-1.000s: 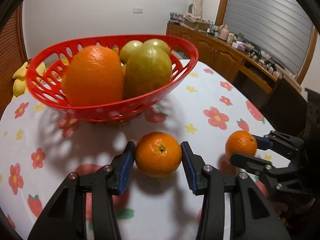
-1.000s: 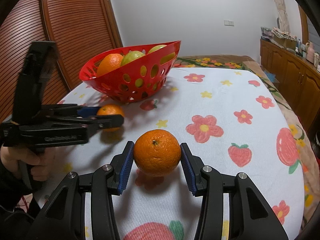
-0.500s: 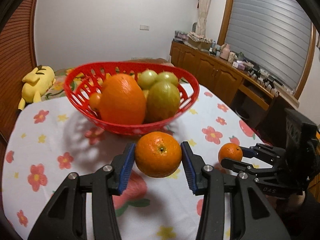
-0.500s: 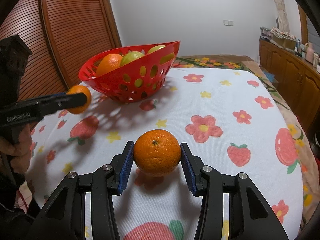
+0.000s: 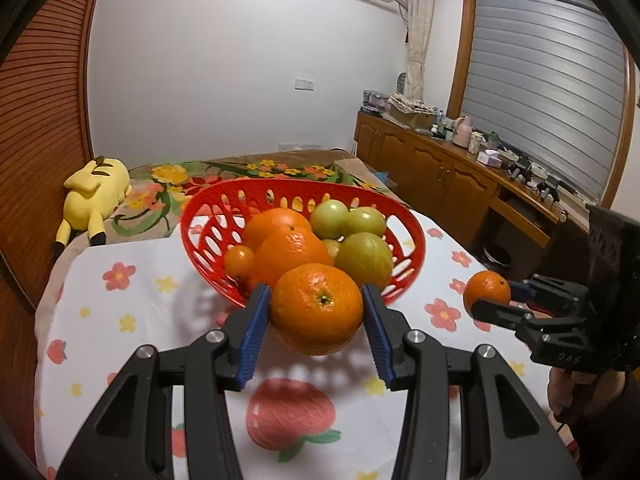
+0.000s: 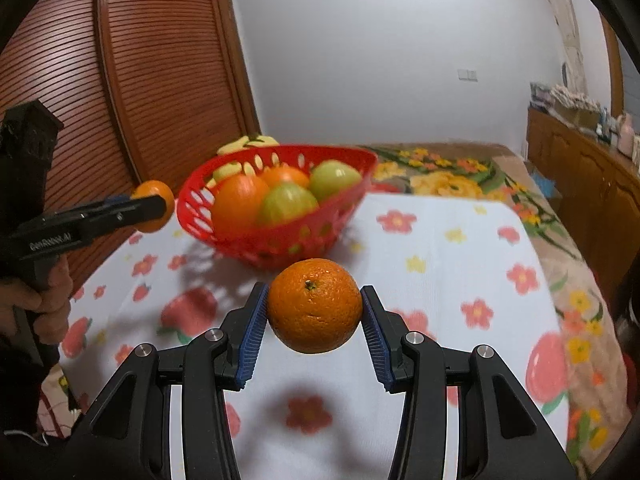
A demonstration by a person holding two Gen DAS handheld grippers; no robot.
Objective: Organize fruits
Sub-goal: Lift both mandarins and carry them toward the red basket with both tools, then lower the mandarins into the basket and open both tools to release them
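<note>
We hold two oranges aloft: left gripper [image 5: 316, 322] clenched on one orange [image 5: 317, 307], right gripper [image 6: 314, 318] clenched on another orange [image 6: 314, 305]. Both are raised clear, we judge, to reach the red basket [image 5: 208, 208]

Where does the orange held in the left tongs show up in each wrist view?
Left wrist view: the orange sits at centre, clamped in the left tongs, in front of the red basket.
Right wrist view: same orange at far left, beside the basket's left rim.
Shared landmark: the red basket.
</note>
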